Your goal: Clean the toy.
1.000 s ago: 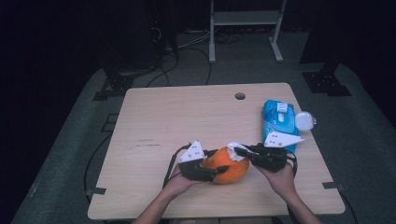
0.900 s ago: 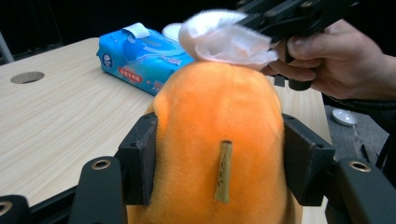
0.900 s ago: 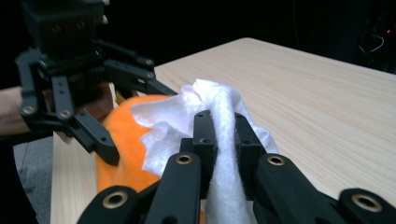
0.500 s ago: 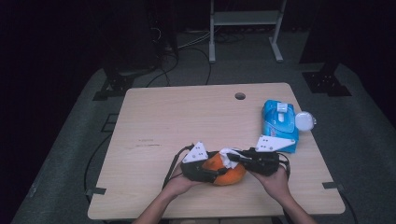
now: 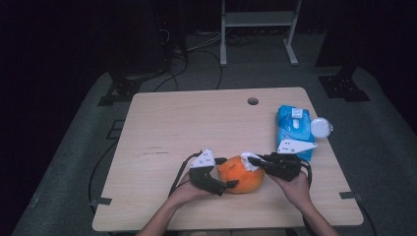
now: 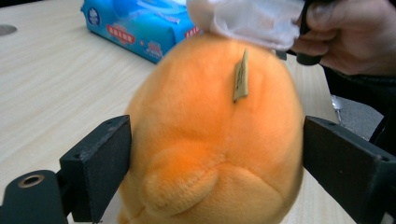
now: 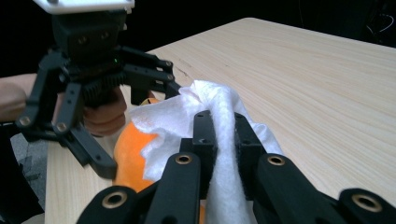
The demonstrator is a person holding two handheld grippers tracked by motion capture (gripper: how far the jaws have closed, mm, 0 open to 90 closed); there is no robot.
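- Near edge of the table (image 5: 162,123): two hands come in from the bottom of the high view, one gripper in each, meeting at an orange plush toy (image 5: 241,174) that sits on the wood between them.
- Left gripper (image 5: 223,172): its jaws have just been opening, and now they stand wide on either side of the toy. In the left gripper view (image 6: 210,182) the orange plush sits between the two black pads with a sliver of gap on each side, so it is straddled, not squeezed.
- Right gripper (image 5: 250,159): jaws clamped tight on a white tissue (image 5: 249,161). The right gripper view (image 7: 219,135) shows the tissue (image 7: 205,112) pinched between the fingertips and draped onto the top of the toy (image 7: 133,149).
- Left gripper view again: the tissue (image 6: 252,18) rests on the crown of the toy (image 6: 210,135), and a small tan tag (image 6: 241,77) stands up from the plush.
- Farther right: a blue tissue pack (image 5: 294,127) lies flat, a small white round object (image 5: 321,127) touching its right side.
- Far edge: a round hole (image 5: 253,101) in the tabletop.
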